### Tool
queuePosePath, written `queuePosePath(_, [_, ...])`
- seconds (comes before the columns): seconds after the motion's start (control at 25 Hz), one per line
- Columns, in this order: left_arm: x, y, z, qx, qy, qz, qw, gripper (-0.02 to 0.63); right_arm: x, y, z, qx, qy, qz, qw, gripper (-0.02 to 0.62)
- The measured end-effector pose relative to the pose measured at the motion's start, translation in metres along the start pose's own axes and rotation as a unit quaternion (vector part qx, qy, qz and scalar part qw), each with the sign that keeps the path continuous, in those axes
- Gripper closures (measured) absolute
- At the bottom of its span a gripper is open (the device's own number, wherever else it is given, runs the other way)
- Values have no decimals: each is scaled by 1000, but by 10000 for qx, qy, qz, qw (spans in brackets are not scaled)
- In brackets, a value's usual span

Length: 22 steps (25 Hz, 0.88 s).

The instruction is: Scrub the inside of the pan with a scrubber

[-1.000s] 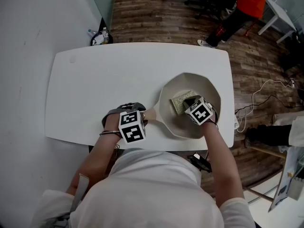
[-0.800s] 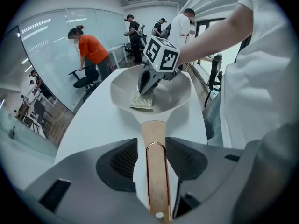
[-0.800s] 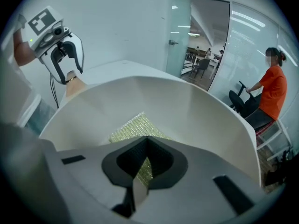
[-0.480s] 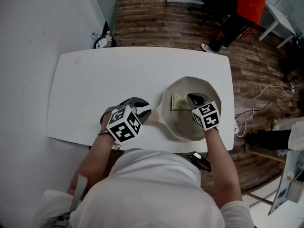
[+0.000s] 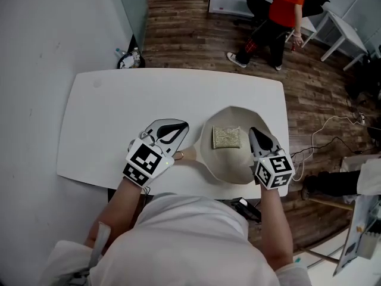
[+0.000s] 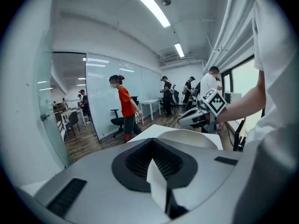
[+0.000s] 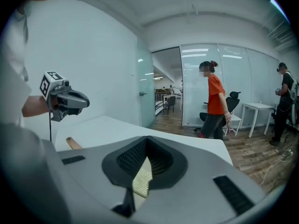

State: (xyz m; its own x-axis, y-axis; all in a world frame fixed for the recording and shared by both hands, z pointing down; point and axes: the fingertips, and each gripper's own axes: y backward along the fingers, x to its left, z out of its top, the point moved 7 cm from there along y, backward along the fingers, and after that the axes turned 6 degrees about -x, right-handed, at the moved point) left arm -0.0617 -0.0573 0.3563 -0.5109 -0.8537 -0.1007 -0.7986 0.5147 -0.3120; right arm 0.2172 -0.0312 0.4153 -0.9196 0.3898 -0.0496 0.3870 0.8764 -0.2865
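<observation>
Head view is showing the person holding both tools raised over the white desk [image 5: 113, 112], one in each hand. The left hand-held gripper [image 5: 183, 127] is hovering above the desk just left of the pan [image 5: 233, 170], with the pan's wooden handle [image 5: 189, 155] lying below it and not gripped. Its jaws have just been closing and are now pressed together with nothing between them, which the left gripper view is confirming. The right hand-held gripper [image 5: 253, 131] is hanging over the right side of the pan, its tip pointing away from the person; its jaws are also sitting together and pinching nothing. The scrubber [image 5: 227, 137], a small yellow-green square pad, is lying flat inside the cream-coloured pan, near the far wall of the bowl, just left of the right hand-held gripper's tip and free of both tools. Right gripper view is catching a strip of that pad [image 7: 141, 181] through the slit below its jaws, with the left tool [image 7: 70, 101] floating at the left and the handle end [image 7: 72, 143] peeking out beneath it. Beyond the desk, a person in an orange top [image 5: 284, 8] is walking across the wooden floor [image 5: 178, 34].
</observation>
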Motion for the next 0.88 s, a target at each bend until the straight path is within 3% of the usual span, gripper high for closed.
queuePosePath(0.32, [8, 19, 9, -640, 321, 361, 9968, 594, 8, 33, 22, -456, -44, -191, 9988, 575])
queuePosePath(0.88, [14, 23, 3, -684, 481, 499, 9952, 594, 18, 47, 38, -778, -29, -215, 9967, 575])
